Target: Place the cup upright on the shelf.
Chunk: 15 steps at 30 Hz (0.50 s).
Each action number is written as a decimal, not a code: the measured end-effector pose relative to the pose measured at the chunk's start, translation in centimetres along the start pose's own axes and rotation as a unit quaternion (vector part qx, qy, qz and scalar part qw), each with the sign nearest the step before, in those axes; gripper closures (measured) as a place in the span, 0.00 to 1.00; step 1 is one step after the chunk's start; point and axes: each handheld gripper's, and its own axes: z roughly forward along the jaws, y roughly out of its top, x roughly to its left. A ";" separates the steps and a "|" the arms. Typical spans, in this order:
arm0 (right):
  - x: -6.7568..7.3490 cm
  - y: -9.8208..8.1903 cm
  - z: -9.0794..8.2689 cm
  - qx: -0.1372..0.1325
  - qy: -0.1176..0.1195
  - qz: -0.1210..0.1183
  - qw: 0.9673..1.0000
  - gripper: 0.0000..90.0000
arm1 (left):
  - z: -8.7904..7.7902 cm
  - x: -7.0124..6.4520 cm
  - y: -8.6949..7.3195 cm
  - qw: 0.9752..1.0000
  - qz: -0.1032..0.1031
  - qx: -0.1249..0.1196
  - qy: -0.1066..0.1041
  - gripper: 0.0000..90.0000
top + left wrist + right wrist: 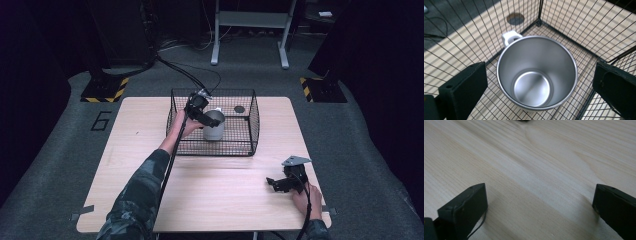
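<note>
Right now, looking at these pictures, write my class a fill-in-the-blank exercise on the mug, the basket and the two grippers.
1. The steel mug stands inside the wire ____.
2. The mug is upright and holds ____.
3. The left gripper hangs over the mug with its jaws ____.
4. The right gripper is low over the bare ____, jaws open.

Missing words: basket; nothing; open; table

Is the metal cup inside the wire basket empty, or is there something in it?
Empty. The left gripper view looks straight into the cup, which stands upright in the basket, and shows its bare steel bottom.
</note>
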 end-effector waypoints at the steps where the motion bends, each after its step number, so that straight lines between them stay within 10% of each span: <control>1: 0.0 0.0 0.0 0.000 0.000 0.001 1.000 0.00 | -0.4 0.0 0.0 1.000 0.000 -0.008 0.004 0.00; 15: 0.0 0.0 0.0 0.000 0.000 0.001 1.000 0.00 | -5.6 -1.8 -1.3 0.998 0.011 -0.059 0.017 0.00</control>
